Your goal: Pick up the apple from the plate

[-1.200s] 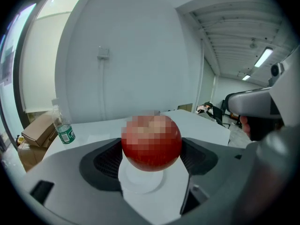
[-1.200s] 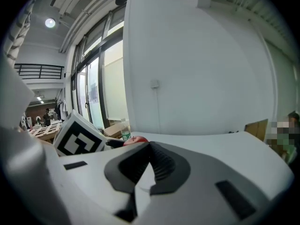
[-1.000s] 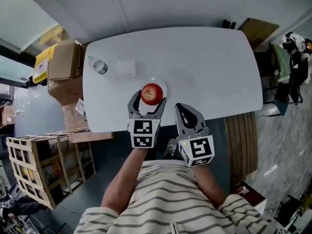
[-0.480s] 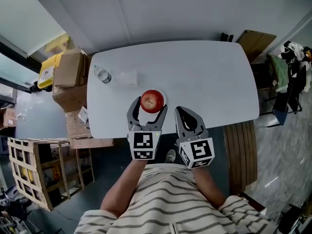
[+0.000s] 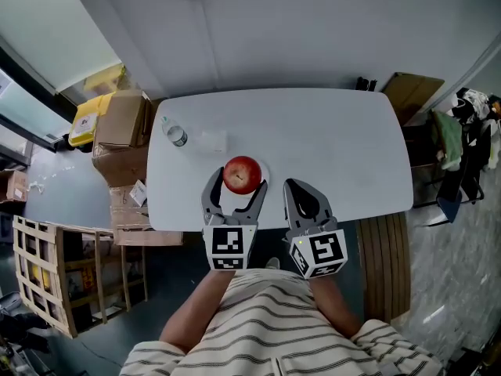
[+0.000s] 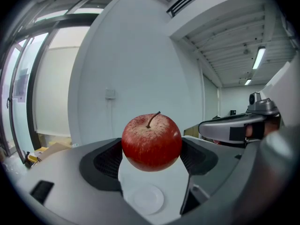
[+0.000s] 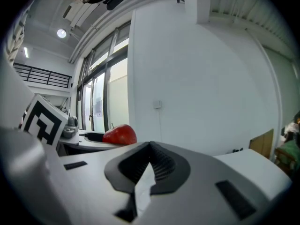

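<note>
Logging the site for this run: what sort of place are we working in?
Probably a workshop or storage room, not a home: a plain white table by a bare wall, stacked cardboard boxes and a slatted wooden crate beside it, strip lights overhead.

The apple [image 6: 151, 142] is red with tiny pale specks and a brown stem. The plate [image 6: 147, 198] and the table [image 5: 329, 143] are white. The left gripper [image 5: 237, 178] and right gripper [image 5: 293, 186] are grey, with black-and-white square marks. The shirt [image 5: 274, 319] is white with dark stripes. The boxes [image 5: 125, 124] by the table's left edge are brown.
</note>
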Demonstrator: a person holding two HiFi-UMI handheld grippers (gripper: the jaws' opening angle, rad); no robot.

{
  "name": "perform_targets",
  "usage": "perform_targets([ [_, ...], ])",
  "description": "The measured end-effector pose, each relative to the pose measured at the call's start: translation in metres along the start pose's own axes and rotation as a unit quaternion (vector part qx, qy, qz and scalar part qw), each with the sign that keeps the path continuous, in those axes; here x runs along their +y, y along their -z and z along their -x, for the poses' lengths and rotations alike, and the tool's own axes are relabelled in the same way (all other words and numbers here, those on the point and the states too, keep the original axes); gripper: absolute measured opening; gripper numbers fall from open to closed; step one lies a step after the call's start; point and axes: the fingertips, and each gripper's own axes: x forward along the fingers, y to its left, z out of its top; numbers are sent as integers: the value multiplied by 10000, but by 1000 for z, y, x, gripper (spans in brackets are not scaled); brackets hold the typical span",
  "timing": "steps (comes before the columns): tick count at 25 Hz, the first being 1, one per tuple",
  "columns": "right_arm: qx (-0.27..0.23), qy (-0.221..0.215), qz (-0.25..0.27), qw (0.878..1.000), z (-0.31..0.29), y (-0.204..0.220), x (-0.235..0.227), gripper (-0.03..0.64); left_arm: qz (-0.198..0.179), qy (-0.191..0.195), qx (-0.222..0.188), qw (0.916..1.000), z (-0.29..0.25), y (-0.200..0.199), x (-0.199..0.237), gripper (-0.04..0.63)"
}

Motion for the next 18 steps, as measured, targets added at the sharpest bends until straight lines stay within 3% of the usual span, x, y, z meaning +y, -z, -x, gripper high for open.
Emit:
perform_targets([
  [18, -270, -146, 294, 9991, 4, -24, 28, 11, -18, -239, -587, 9980, 32, -35, 16, 393],
])
